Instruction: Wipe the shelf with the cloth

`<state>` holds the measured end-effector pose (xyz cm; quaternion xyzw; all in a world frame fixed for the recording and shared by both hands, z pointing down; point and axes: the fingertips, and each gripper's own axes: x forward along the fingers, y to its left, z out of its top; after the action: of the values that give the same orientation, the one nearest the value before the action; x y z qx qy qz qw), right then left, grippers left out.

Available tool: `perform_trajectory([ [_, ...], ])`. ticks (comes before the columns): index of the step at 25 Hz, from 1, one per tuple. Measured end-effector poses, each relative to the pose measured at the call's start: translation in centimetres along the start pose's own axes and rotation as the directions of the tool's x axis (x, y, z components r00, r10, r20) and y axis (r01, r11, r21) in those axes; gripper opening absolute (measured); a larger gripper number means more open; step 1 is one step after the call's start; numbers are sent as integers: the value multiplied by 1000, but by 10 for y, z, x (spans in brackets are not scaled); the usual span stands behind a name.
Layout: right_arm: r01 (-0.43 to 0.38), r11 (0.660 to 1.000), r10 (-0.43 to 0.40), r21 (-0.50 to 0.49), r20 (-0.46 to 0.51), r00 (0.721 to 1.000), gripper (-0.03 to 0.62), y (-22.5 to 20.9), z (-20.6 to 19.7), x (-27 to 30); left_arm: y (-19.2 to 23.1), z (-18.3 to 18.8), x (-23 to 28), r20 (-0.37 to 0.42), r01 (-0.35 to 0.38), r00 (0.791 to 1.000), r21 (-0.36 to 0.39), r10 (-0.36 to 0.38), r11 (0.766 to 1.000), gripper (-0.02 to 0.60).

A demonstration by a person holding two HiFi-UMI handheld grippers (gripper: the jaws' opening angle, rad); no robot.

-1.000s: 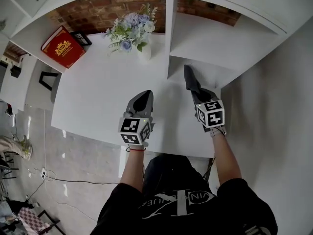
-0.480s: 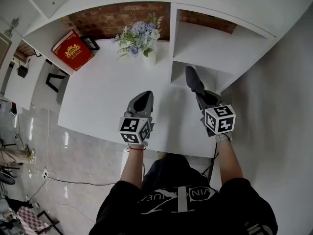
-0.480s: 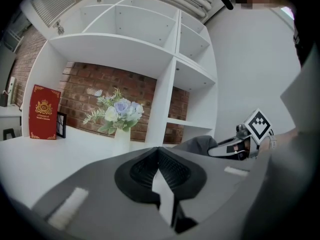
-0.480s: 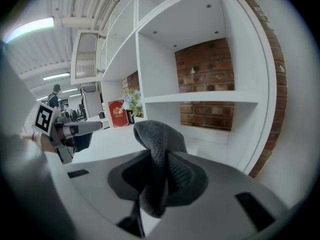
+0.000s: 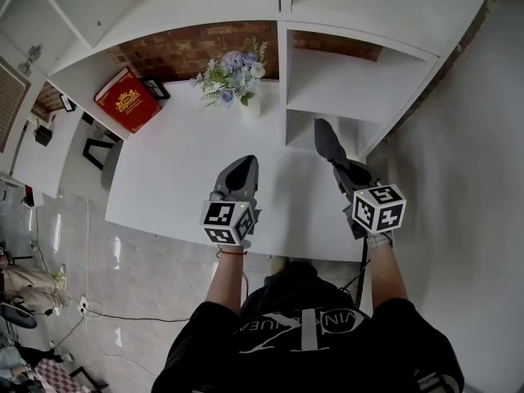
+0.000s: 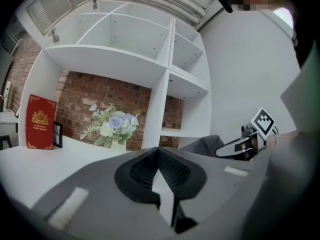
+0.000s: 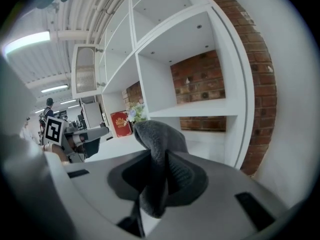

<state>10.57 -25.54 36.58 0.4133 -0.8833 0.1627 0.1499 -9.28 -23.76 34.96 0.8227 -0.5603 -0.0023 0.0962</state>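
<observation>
Step in hand: in my judgement the approach; the cloth does not yet touch any shelf board.
Right gripper (image 7: 160,159): jaws clamped on the dark grey soft cloth (image 7: 157,134), which stands up out of them in a fold.
Cloth position: in the air in front of the white wooden shelf unit (image 5: 352,80), near its low right compartment.
Left gripper (image 6: 160,161): jaws together, nothing between them, above the white table (image 5: 164,170).
Nearby: a vase of pale blue flowers (image 5: 237,76) beside the shelf's divider.
Next move: probably to press the free fold flat on a board and then sweep it sideways, keeping the grip firm.
</observation>
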Motion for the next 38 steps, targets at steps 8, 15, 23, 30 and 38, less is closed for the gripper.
perform_trajectory([
  [8,-3,1000,2,14,46,999,76,8,16,-33,-9,17,-9,34,16,999,27,-17,999,11],
  [15,-27,999,25,18,73,997,77,18,28,-53,-16,38,-13,70,23,997,43,-26,999,11],
  [23,-64,998,66,-14,144,987,77,34,52,-77,-24,56,-16,101,34,994,56,-40,998,11],
  [30,-35,999,38,-18,235,971,77,35,79,-90,-28,69,-18,124,34,991,70,-43,997,11],
  [38,25,999,-18,-21,291,957,77,27,93,-101,-19,81,-28,143,6,990,82,-18,997,11],
])
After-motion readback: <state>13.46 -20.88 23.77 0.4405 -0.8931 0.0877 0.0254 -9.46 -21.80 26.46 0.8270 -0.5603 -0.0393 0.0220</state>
